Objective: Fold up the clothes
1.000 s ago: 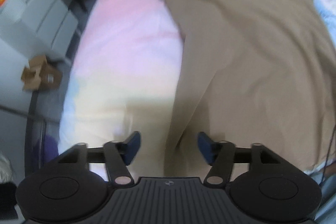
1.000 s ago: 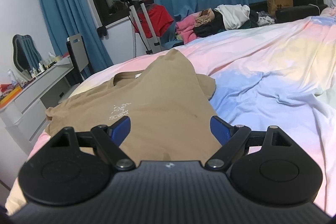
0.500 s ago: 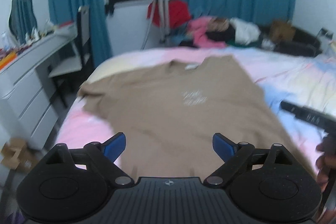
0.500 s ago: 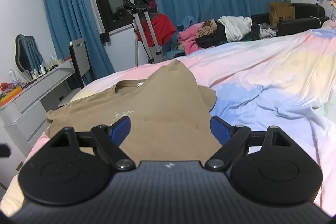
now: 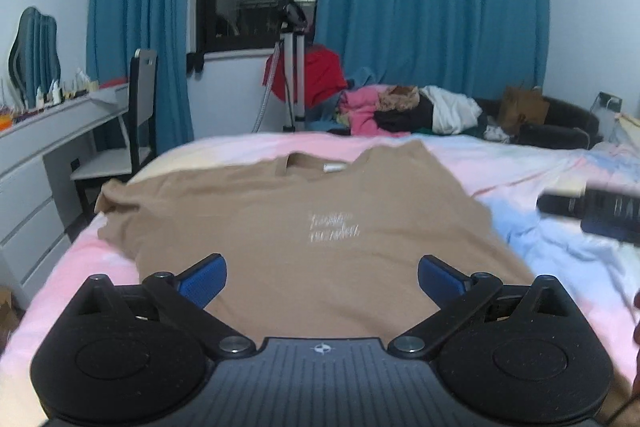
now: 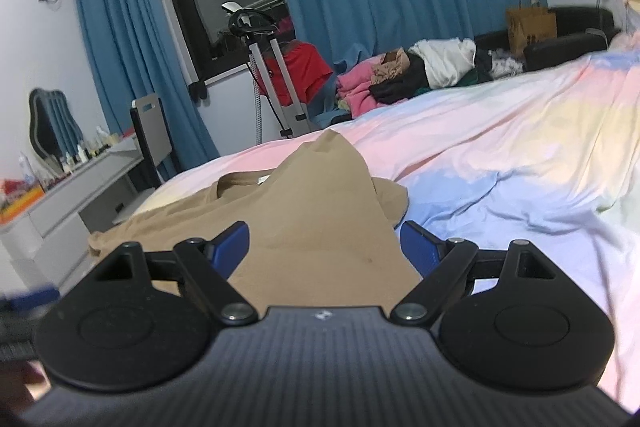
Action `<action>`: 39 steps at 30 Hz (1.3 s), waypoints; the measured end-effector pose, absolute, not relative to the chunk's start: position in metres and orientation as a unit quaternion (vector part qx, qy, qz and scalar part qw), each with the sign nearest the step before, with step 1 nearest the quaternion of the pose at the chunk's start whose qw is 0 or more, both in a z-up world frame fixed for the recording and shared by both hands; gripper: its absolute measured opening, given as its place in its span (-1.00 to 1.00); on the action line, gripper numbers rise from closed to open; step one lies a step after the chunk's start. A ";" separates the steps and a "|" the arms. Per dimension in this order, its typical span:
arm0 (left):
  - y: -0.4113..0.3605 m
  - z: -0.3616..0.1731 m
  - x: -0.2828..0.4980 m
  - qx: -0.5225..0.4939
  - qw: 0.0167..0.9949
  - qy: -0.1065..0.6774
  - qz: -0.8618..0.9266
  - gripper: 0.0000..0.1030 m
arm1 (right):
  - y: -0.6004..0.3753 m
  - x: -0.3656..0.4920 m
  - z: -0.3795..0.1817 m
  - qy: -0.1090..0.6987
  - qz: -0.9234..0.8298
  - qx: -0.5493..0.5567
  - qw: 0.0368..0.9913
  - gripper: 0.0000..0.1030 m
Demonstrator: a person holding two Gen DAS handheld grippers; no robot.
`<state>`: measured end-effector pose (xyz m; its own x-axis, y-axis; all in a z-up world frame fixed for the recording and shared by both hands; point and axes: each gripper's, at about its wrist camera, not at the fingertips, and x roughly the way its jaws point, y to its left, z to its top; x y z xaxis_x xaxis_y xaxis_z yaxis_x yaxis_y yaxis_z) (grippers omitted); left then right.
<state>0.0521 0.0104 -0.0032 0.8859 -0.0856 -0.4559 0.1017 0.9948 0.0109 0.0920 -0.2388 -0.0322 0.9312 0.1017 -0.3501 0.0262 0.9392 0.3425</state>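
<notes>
A tan T-shirt (image 5: 304, 219) with a small white chest print lies spread face up on the bed, collar towards the far side. It also shows in the right wrist view (image 6: 320, 211), where its right sleeve is bunched up. My left gripper (image 5: 322, 279) is open and empty, held above the shirt's lower part. My right gripper (image 6: 324, 247) is open and empty, over the shirt's lower right edge. Part of the right gripper shows blurred at the right of the left wrist view (image 5: 596, 211).
The bed has a pastel pink, blue and yellow sheet (image 6: 500, 163). A pile of clothes (image 5: 408, 107) lies at the far side. A grey desk (image 5: 48, 139) and chair (image 5: 136, 115) stand on the left. A tripod (image 5: 292, 67) stands by the blue curtains (image 5: 428, 7).
My left gripper has tilted up from looking down at the shirt's left edge to looking level across the bed, and its fingers have opened wider. My right gripper has lifted slightly.
</notes>
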 end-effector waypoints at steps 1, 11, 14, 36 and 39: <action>0.016 -0.007 0.047 0.013 0.970 0.239 -0.046 0.99 | -0.243 0.098 -0.034 0.186 0.019 0.183 0.965 0.63; 0.025 -0.046 0.060 -0.031 0.959 0.279 -0.044 0.99 | -0.323 0.223 -0.078 0.207 -0.039 0.363 0.908 0.23; 0.023 -0.056 0.070 -0.037 0.955 0.291 -0.048 0.99 | -0.341 0.256 -0.103 0.215 -0.046 0.399 0.890 0.01; 0.032 -0.075 0.098 -0.067 0.951 0.295 -0.065 0.99 | -0.374 0.262 -0.081 0.139 -0.148 0.352 0.914 -0.87; 0.032 -0.073 0.095 -0.060 0.954 0.287 -0.066 0.99 | -0.391 0.247 -0.093 0.150 -0.153 0.374 0.902 -0.87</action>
<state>0.0951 0.0317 -0.0725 0.8262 -0.1608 -0.5399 0.0922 0.9841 -0.1520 0.2467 -0.3906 -0.0935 0.9082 -0.1626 -0.3857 0.3879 0.6730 0.6297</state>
